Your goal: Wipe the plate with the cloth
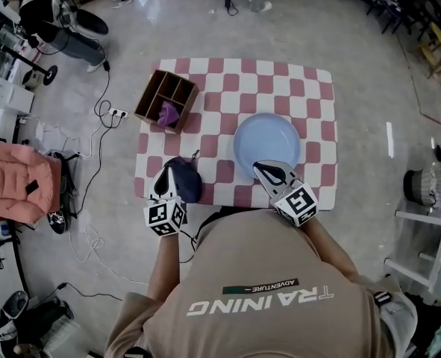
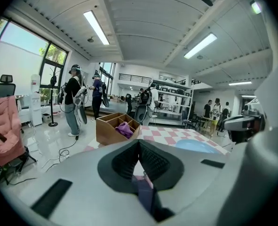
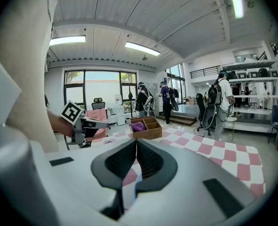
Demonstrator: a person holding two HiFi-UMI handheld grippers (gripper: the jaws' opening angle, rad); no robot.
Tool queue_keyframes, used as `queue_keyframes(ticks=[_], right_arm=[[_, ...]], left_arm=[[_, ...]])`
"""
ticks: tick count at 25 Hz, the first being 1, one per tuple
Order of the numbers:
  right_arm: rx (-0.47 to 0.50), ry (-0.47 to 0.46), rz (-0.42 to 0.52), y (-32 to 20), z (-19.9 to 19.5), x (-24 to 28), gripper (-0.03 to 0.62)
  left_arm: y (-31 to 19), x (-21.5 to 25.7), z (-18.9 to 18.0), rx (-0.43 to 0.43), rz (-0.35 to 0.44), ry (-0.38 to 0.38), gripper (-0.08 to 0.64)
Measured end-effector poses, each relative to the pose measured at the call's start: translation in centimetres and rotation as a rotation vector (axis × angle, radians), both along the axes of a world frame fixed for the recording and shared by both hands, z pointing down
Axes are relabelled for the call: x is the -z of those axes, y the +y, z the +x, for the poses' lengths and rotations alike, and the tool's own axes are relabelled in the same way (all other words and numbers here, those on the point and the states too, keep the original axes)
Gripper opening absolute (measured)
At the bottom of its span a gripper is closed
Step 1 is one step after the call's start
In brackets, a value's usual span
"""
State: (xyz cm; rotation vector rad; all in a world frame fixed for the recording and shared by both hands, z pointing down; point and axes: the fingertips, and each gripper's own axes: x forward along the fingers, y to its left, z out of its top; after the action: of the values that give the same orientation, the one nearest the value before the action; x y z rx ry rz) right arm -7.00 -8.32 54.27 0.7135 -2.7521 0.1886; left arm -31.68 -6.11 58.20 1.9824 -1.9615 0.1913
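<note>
Dark cloth (image 1: 184, 179): at the near-left table edge, left of the plate, pinched in the closed left gripper (image 1: 165, 187). Likely light and limp, prone to bunching; best held by a gathered fold.
Plate (image 1: 265, 144): pale blue, centre-right. Probably rigid, slick and breakable.
Right gripper (image 1: 262, 169): jaws closed, empty, over the plate's near rim.
Table (image 1: 310, 95): checked covering.
Wooden box (image 1: 149, 99): far-left, holding a purple rag (image 1: 168, 113).

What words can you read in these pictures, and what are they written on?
"TRAINING": big letters on the back of the person's shirt, upside down in the head view.
"ADVENTURE": small dark patch on the same shirt.
The marker cubes show only square patterns, no words.
Nothing else is readable.
</note>
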Motion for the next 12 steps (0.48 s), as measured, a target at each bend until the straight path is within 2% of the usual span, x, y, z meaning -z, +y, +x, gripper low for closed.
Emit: queue_keyframes(ticks=[4, 8, 12], right_arm=[[-0.024, 0.021, -0.008, 0.0, 0.3, -0.5, 0.018], [-0.058, 0.029, -0.038, 0.1, 0.6, -1.1, 0.018], [-0.079, 0.032, -0.045, 0.3, 0.8, -1.3, 0.018]], left_arm=[[0.2, -2.8, 0.3, -0.023, -0.054, 0.010, 0.011], [0.5, -5.4, 0.8, -0.069, -0.105, -0.031, 0.011], [0.9, -7.4, 0.8, -0.083, -0.151, -0.016, 0.011]])
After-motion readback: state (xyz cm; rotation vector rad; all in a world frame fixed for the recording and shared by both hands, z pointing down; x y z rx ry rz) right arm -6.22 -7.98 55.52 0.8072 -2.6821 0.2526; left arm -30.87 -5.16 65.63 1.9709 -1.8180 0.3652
